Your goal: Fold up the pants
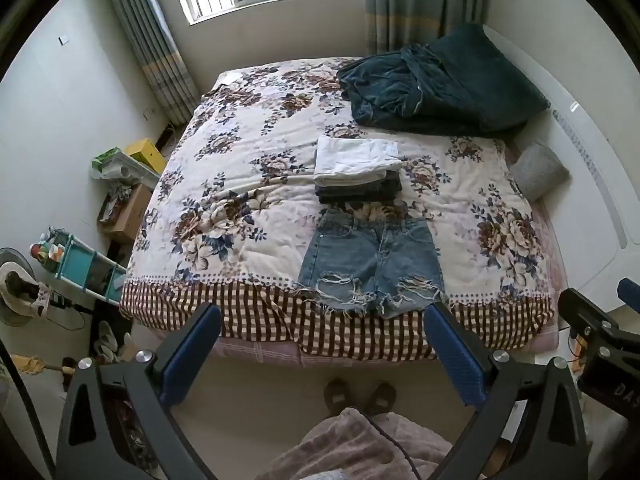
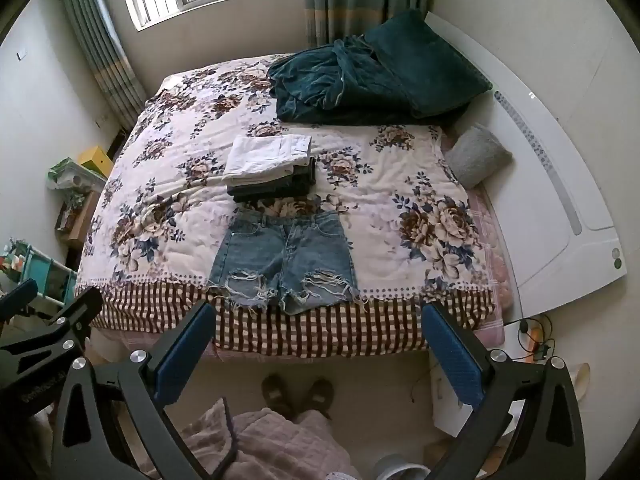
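Frayed blue denim shorts point(image 1: 370, 262) lie flat on the floral bedspread point(image 1: 248, 184) near the bed's front edge, waistband away from me; they also show in the right wrist view point(image 2: 284, 258). Behind them sits a stack of folded pants point(image 1: 356, 170), white on top of dark ones, also in the right wrist view point(image 2: 270, 168). My left gripper point(image 1: 324, 316) is open and empty, held above the floor in front of the bed. My right gripper point(image 2: 320, 314) is open and empty at about the same height, beside the left.
A dark green blanket pile point(image 1: 436, 84) lies at the bed's far right, a grey pillow point(image 1: 540, 170) by the white headboard point(image 2: 560, 184). Boxes and a teal shelf point(image 1: 80, 264) stand left of the bed. My feet in slippers point(image 1: 360, 396) stand on the floor.
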Motion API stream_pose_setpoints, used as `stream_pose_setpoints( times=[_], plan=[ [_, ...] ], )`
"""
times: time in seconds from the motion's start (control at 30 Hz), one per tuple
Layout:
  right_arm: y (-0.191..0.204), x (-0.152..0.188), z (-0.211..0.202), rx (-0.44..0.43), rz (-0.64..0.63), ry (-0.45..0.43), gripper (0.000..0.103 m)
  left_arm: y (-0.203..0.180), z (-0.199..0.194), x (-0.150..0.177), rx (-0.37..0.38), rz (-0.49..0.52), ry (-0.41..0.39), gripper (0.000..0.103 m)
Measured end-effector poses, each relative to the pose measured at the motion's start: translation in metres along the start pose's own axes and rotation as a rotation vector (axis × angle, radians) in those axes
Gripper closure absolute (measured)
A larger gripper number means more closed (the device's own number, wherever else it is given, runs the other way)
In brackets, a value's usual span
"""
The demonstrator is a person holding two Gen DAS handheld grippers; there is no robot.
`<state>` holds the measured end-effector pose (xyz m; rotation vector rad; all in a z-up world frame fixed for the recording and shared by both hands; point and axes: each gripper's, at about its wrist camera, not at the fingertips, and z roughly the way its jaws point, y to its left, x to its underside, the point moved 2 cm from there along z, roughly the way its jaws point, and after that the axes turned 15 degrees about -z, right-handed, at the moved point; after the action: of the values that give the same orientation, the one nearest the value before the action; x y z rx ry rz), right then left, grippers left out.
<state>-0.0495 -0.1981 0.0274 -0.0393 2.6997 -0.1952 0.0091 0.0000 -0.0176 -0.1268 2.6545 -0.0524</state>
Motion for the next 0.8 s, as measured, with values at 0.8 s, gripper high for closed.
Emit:
stream_pose_setpoints(
  times=[0.8],
  plan=[
    [-0.0028, 0.0004, -0.0036, -0.013, 0.006, -0.005, 0.000, 0.0008, 0.0002, 0.0000, -0.002, 0.000, 0.000, 0.000]
  ],
)
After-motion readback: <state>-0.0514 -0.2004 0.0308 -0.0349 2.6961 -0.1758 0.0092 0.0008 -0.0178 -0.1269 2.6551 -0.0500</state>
